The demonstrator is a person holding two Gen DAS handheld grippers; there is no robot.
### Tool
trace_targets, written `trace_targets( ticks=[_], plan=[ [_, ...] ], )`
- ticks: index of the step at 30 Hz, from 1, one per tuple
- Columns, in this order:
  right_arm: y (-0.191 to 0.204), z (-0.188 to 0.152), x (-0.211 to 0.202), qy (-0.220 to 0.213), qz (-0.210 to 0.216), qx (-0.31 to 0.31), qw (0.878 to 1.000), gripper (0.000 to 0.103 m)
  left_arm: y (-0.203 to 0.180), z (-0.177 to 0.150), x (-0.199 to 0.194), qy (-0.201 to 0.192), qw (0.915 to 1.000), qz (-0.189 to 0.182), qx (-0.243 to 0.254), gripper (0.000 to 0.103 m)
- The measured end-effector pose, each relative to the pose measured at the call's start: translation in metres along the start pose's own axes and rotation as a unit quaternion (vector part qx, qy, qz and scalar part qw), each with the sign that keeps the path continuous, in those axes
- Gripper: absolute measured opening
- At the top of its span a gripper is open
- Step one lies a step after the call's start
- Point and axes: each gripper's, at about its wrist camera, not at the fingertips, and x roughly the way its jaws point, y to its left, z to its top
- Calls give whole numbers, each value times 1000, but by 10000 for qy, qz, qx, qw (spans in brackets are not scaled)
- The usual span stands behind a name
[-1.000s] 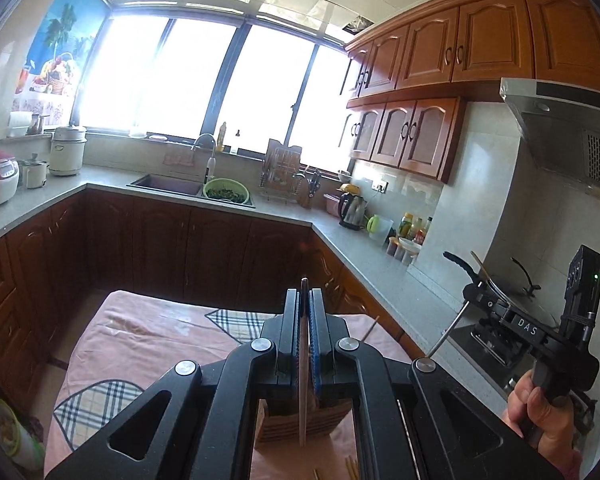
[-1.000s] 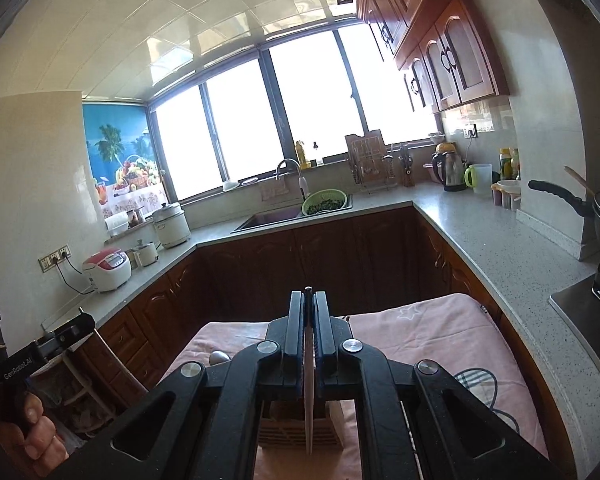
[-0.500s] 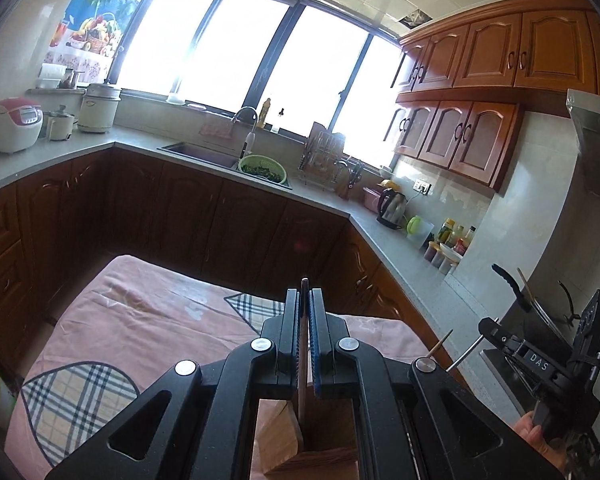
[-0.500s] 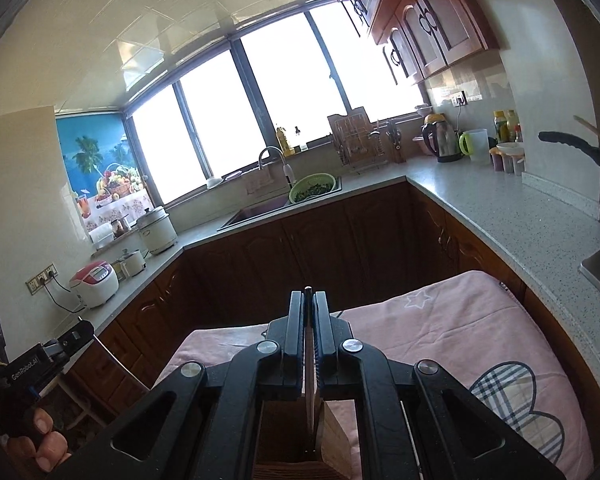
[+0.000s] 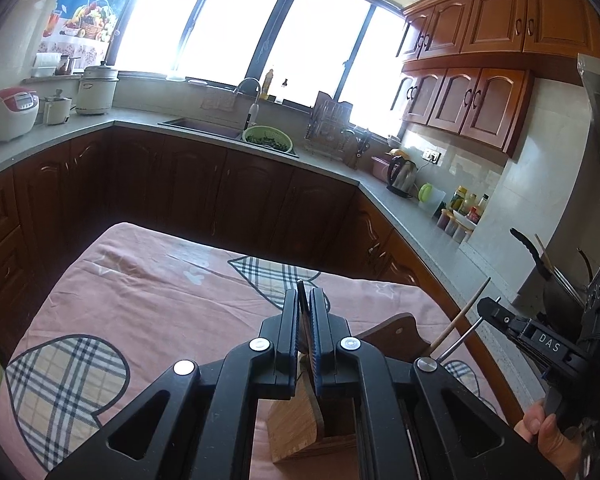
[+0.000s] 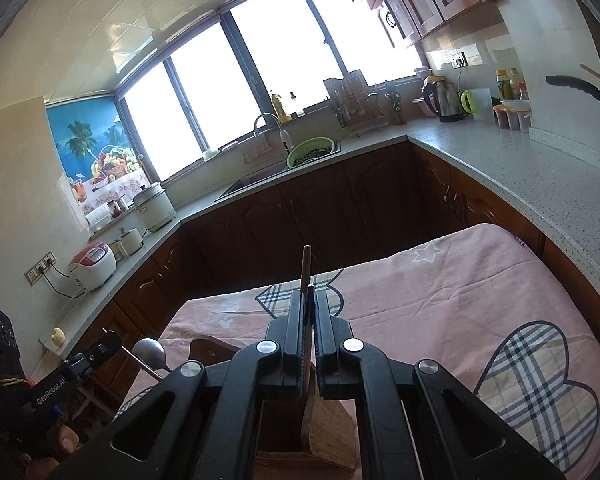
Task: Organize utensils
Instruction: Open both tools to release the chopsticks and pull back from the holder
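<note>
Bamboo holder (image 5: 300, 428) sits bottom centre on the pink cloth (image 5: 148, 304), so each thin utensil clamped tight in the left gripper (image 5: 306, 320) and right gripper (image 6: 307, 320) should probably be lowered straight, kept upright, no rushing.

Chopstick (image 5: 302, 322): thin, dark wood, clamped between left tool's fingers, tip poking just past them, lower end running down to holder below.

Second chopstick (image 6: 305, 276): brown wood, clamped between right tool's fingers, tip standing well clear above them, nearly upright.

Holder (image 5: 296, 432): light bamboo box, open top, standing on pink cloth directly beneath both tools' fingers.

Ladle (image 6: 150, 354): round metal bowl, thin handle, left of right tool.

Wooden stick (image 5: 458, 312) and metal rod (image 5: 460, 344): slanted, right of left tool.
</note>
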Motion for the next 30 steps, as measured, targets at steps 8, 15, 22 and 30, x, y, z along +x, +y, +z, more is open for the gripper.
trace_targets(
  ticks=[8, 15, 22, 30],
  plan=[
    [4, 1, 3, 69, -45, -79, 9999, 6, 17, 0, -24, 102, 9999, -5, 25, 4],
    [2, -3, 5, 217, 30, -34, 9998, 12, 20, 5, -25, 267, 9996, 37, -10, 28],
    [-5, -3, -16, 33, 307, 149, 9994, 65, 22, 1, -47, 272, 9996, 77, -84, 84],
    [-11, -15, -60, -81, 370, 275, 9989, 96, 27, -26, -97, 498, 9985, 184, -94, 95]
  ],
)
